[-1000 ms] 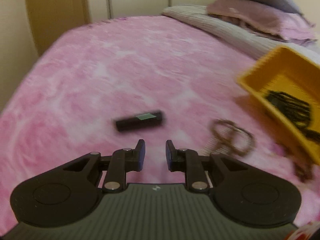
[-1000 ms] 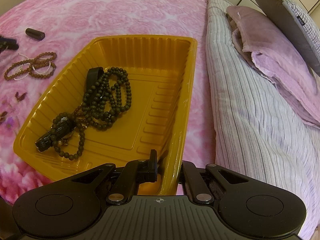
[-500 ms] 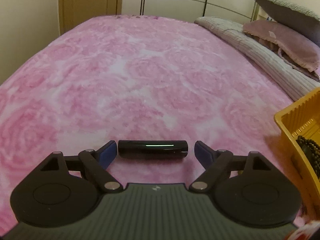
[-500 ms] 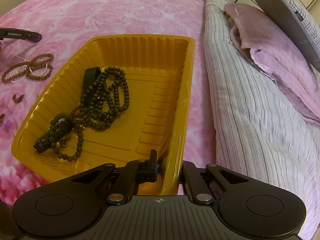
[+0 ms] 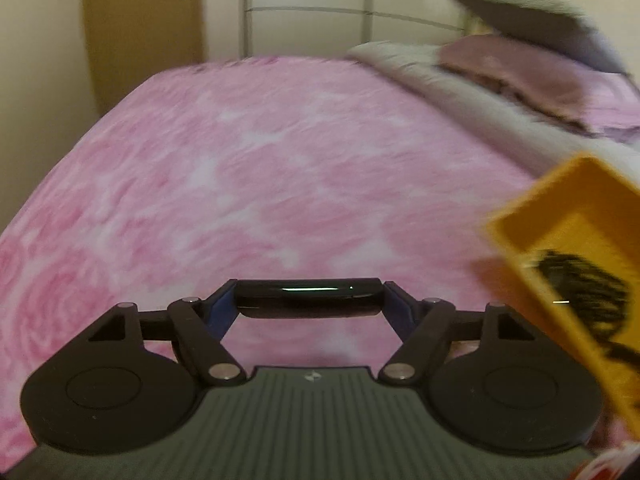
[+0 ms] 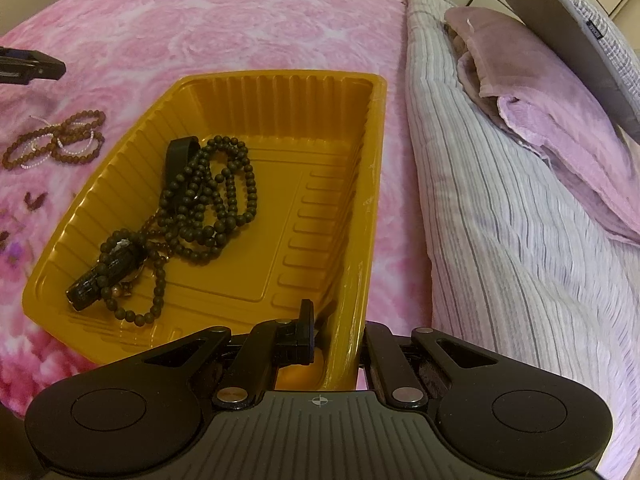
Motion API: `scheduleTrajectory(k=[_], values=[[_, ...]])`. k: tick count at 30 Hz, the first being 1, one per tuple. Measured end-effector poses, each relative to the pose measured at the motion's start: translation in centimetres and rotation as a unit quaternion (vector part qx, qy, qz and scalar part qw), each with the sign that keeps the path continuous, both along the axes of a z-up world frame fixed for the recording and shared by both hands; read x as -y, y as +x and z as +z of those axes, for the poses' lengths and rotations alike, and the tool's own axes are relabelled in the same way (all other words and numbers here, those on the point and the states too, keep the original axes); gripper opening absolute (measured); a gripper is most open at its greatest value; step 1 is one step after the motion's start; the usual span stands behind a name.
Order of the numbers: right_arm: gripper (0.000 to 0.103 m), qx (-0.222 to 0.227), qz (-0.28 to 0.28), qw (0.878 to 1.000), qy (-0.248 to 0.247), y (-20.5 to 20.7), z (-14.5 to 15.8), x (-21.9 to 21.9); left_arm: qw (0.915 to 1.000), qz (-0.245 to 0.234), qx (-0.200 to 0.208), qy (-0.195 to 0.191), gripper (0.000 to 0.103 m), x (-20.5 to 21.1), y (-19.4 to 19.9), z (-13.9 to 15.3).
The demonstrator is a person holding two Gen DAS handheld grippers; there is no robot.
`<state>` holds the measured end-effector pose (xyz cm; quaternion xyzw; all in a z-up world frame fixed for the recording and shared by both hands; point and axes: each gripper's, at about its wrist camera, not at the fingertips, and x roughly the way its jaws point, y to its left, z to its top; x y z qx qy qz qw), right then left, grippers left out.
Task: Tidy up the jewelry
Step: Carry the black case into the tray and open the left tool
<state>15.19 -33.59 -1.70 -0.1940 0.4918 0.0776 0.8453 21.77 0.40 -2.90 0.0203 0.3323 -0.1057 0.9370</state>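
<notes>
While your left tongs (image 5: pixel 307 298) pinch the black tube (image 5: pixel 307 295) end to end, it hangs crosswise above the pink bedspread (image 5: pixel 280 160). At 3 o'clock in that view the yellow tray (image 5: pixel 560 216) shows blurred, with dark beads (image 5: pixel 580 280) inside. At 1 o'clock lie the pillows (image 5: pixel 532 64); at 11 o'clock stands a door (image 5: pixel 140 20).

From your right wrist view, the right tongs (image 6: pixel 336 336) are clamped on the near right wall of the yellow tray (image 6: pixel 360 208), one finger inside and one outside. The dark beads (image 6: pixel 212 196) sit in the tray's left half at 9 o'clock, beside a black ribbed piece (image 6: pixel 104 276). Brown bead bracelets (image 6: pixel 56 140) rest on the bedspread at 10 o'clock, outside the tray. A striped blanket (image 6: pixel 500 240) fills 3 o'clock.
</notes>
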Motion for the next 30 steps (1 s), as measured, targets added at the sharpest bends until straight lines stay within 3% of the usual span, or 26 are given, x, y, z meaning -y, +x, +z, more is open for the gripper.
scheduleTrajectory(k=[3, 8, 10, 18, 30], values=[[0.006, 0.002, -0.001, 1.000, 0.002, -0.1, 0.0, 0.0, 0.9980, -0.059, 0.005, -0.023, 0.073, 2.9, -1.7, 1.6], [0.005, 0.005, 0.000, 1.000, 0.003, -0.2, 0.0, 0.0, 0.9837, -0.169, -0.006, -0.060, 0.074, 8.9, -3.7, 2.5], [0.006, 0.006, -0.001, 1.000, 0.003, -0.2, 0.0, 0.0, 0.9799, -0.192, -0.010, -0.055, 0.074, 11.2, -4.3, 2.2], [0.006, 0.007, 0.001, 1.000, 0.005, -0.3, -0.1, 0.0, 0.9726, -0.225, -0.023, -0.053, 0.074, 15.7, -4.8, 1.1], [0.006, 0.008, 0.004, 1.000, 0.004, -0.4, 0.0, 0.0, 0.9705, -0.235, -0.033, -0.045, 0.072, 17.2, -4.5, 0.6]])
